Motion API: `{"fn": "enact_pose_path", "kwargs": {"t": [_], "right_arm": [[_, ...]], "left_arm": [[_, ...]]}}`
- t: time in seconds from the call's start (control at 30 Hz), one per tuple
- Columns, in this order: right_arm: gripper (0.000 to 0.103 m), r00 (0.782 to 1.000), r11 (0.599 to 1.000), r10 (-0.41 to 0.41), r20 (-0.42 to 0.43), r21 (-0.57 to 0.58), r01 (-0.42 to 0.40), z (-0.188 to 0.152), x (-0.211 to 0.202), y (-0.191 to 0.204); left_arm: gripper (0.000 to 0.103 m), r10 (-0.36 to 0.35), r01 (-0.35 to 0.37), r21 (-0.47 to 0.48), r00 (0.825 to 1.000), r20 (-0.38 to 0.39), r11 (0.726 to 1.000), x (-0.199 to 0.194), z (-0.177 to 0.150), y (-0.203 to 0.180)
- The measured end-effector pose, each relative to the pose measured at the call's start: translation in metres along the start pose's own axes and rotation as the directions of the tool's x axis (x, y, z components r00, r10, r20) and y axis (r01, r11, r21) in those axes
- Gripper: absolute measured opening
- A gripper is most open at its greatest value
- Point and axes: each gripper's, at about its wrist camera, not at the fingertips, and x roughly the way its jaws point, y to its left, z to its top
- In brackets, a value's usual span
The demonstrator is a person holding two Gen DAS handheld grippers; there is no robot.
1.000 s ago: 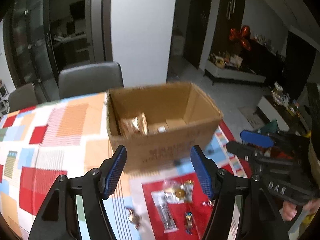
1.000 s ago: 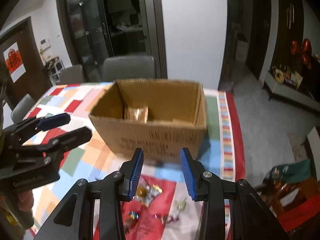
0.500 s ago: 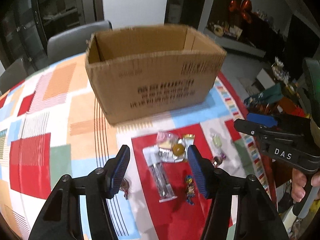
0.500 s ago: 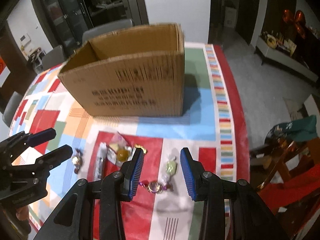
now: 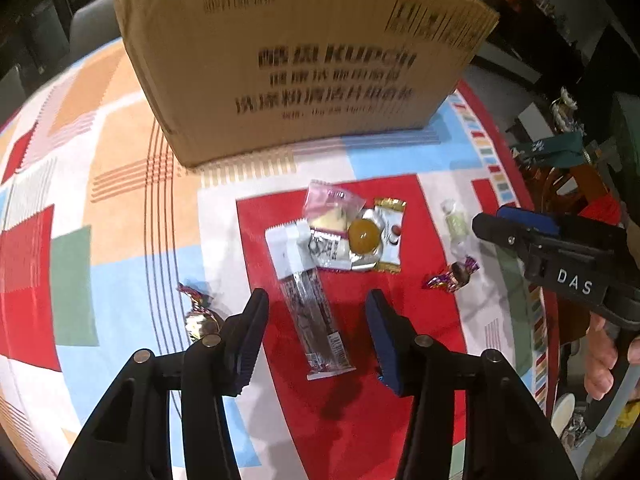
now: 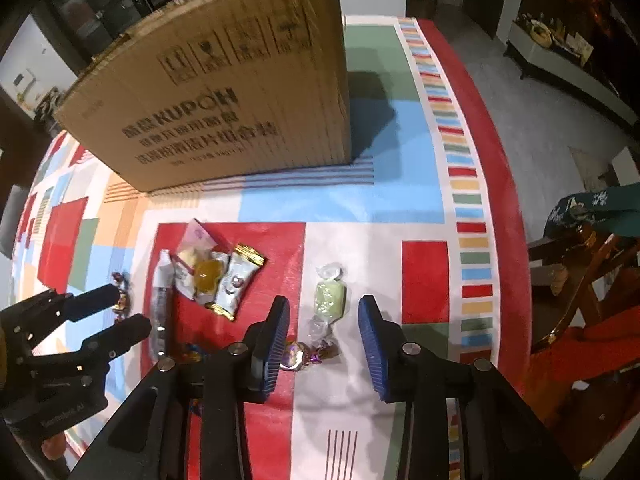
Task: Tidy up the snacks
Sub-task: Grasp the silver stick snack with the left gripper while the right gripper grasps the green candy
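Observation:
A long dark snack bar (image 5: 308, 304) lies on the red patch of the tablecloth, between the jaws of my left gripper (image 5: 316, 296). Those jaws are closing, with a gap left on both sides of the bar. My right gripper (image 6: 324, 302) hangs over a green wrapped candy (image 6: 329, 300). Its jaws are closing too, and its pads stand clear of the candy. A purple foil candy (image 6: 300, 354) lies just below the green one. Beyond the bar's far end lies a pile of small packets (image 5: 352, 232). The cardboard box (image 5: 304, 52) stands behind them, its inside hidden.
A gold foil candy (image 5: 198, 320) lies left of the left gripper's fingers. The patchwork tablecloth (image 6: 420, 200) ends in a red border at the right, where a wooden chair (image 6: 580, 280) stands. A hand (image 5: 600, 356) holds the right gripper's handle.
Both grippers have sunk toward the table and tipped downward, so the box's inside has gone from view. The snacks have come between the jaws, and the left jaws have narrowed.

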Motion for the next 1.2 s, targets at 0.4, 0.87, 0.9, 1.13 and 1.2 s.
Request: {"fn": "enact_pose_path", "kwargs": {"t": [0.4, 0.87, 0.9, 1.13, 1.2], "right_arm": [[0.03, 0.998, 1.0, -0.01, -0.054, 0.028, 0.011, 0.004, 0.027, 0.0], [0.02, 0.998, 0.999, -0.035, -0.055, -0.004, 0.035, 0.007, 0.037, 0.006], [0.02, 0.998, 0.999, -0.039, -0.047, -0.009, 0.039, 0.006, 0.036, 0.007], [0.02, 1.0, 0.999, -0.022, -0.003, -0.049, 0.022, 0.004, 0.019, 0.023], [0.02, 1.0, 0.998, -0.011, 0.007, -0.054, 0.011, 0.002, 0.014, 0.027]], "left_arm": [[0.042, -0.005, 0.002, -0.045, 0.998, -0.055, 0.999, 0.024, 0.003, 0.007], [0.024, -0.011, 0.006, -0.078, 0.998, -0.063, 0.997, 0.036, 0.004, 0.014], [0.023, -0.009, 0.005, -0.074, 0.998, -0.063, 0.997, 0.035, 0.003, 0.014], [0.023, -0.011, 0.009, -0.067, 0.999, -0.035, 0.998, 0.023, 0.002, 0.012], [0.022, -0.008, 0.007, -0.057, 1.0, -0.017, 0.998, 0.016, 0.002, 0.01]]}}
